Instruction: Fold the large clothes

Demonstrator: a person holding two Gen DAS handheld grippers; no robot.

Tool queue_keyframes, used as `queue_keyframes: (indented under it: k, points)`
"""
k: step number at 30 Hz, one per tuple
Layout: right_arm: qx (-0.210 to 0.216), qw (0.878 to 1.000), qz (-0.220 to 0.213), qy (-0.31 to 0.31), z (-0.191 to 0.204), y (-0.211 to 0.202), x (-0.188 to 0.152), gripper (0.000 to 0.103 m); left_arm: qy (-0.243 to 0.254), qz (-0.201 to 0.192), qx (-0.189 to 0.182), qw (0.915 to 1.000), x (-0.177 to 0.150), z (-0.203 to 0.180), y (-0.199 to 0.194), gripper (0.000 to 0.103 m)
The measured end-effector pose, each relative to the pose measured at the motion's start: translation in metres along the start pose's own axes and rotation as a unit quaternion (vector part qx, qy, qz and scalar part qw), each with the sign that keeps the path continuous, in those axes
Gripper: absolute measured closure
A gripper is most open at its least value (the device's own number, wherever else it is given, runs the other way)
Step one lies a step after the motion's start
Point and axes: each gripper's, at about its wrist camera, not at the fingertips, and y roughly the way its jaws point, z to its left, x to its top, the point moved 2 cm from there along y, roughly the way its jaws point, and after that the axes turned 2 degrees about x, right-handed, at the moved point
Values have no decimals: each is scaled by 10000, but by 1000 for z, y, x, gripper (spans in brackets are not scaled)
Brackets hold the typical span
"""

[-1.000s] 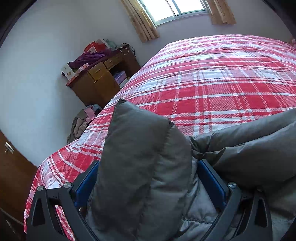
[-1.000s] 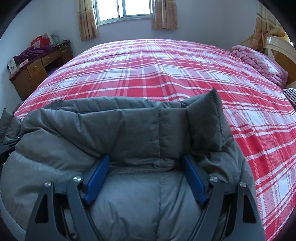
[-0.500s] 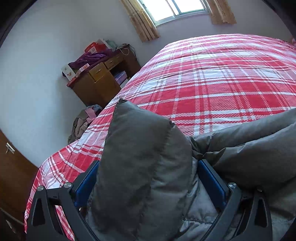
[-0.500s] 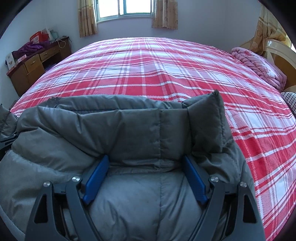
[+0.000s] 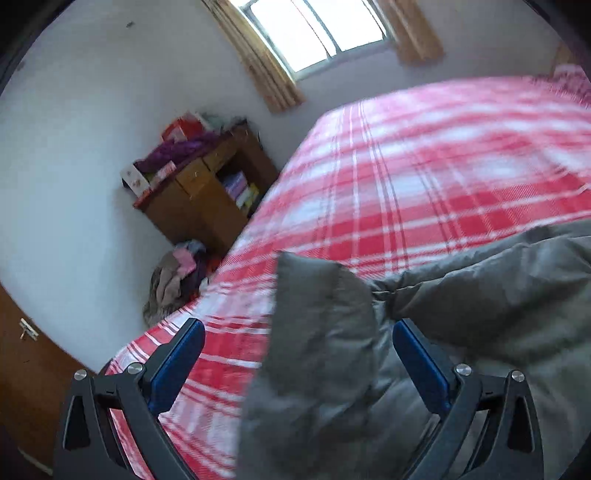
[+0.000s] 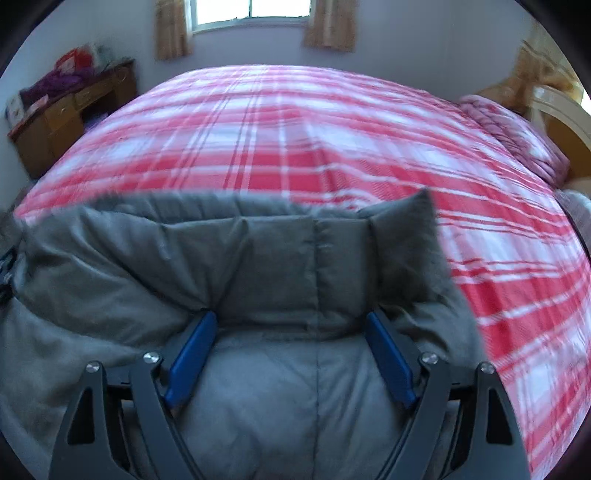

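A grey padded jacket [image 5: 480,295] lies on the red plaid bed [image 5: 424,177] near its front edge. My left gripper [image 5: 295,332] is open; the jacket's corner stands between its blue pads, nearer the right one, with bare bedspread beside the left pad. In the right wrist view the jacket [image 6: 277,251] fills the lower frame. My right gripper [image 6: 291,328] stands wide open with the jacket's folded edge between its pads; whether they press the fabric is unclear.
A wooden desk [image 5: 207,192] with clutter stands by the wall left of the bed, with a clothes heap [image 5: 173,280] on the floor. A pink blanket [image 6: 517,133] and headboard [image 6: 561,118] are at the right. A window [image 6: 251,11] is behind.
My left gripper has let go of the jacket corner and shifted left, so bedspread now shows between its pads. The right view tilted up slightly; both views are motion-blurred.
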Motion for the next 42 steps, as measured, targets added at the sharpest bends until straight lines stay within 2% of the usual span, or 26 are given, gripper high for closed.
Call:
queue_keyframes:
  k: [2, 5, 8, 11, 12, 14, 18, 28, 32, 35, 37, 39, 42]
  points:
    - [140, 9991, -391, 117, 13, -30, 6, 12, -275, -12, -9, 9996, -10, 19, -4, 1]
    - [283, 9973, -652, -174, 52, -49, 10, 10, -538, 250, 9, 9982, -24, 28, 12, 1]
    - [332, 9975, -479, -407, 85, -33, 4, 10, -493, 611, 72, 9969, -39, 19, 36, 1]
    - [96, 9975, -167, -677, 101, -3, -9, 10, -489, 464, 42, 9977, -50, 8, 47, 1]
    - [113, 9978, 30, -648, 101, 12, -14, 9, -549, 433, -24, 9976, -52, 6, 48, 1]
    - [220, 9989, 60, -422, 93, 19, -17, 6, -660, 436, -100, 9968, -54, 6, 51, 1]
    - [179, 9986, 118, -487, 93, 29, -19, 3, -798, 501, -247, 9952, -54, 4, 56, 1]
    - [59, 9980, 237, -578, 97, 33, -15, 0, -559, 569, -74, 9968, -52, -8, 59, 1]
    - [47, 9974, 342, -639, 99, 34, -12, 1, -344, 549, 92, 9979, -51, 0, 39, 1]
    - [84, 9970, 336, -687, 95, 8, -15, 7, -466, 410, -52, 9981, -64, 24, 4, 1]
    - [237, 9968, 54, -766, 94, -29, -29, 6, -511, 383, -56, 9979, -81, 36, -12, 1]
    - [180, 9959, -215, -865, 94, -59, -52, 0, -468, 545, 3, 9974, -102, 37, -11, 1]
    - [-43, 9931, -86, -1168, 103, -55, -84, 0, -669, 627, -86, 9957, -120, 35, -2, 1]
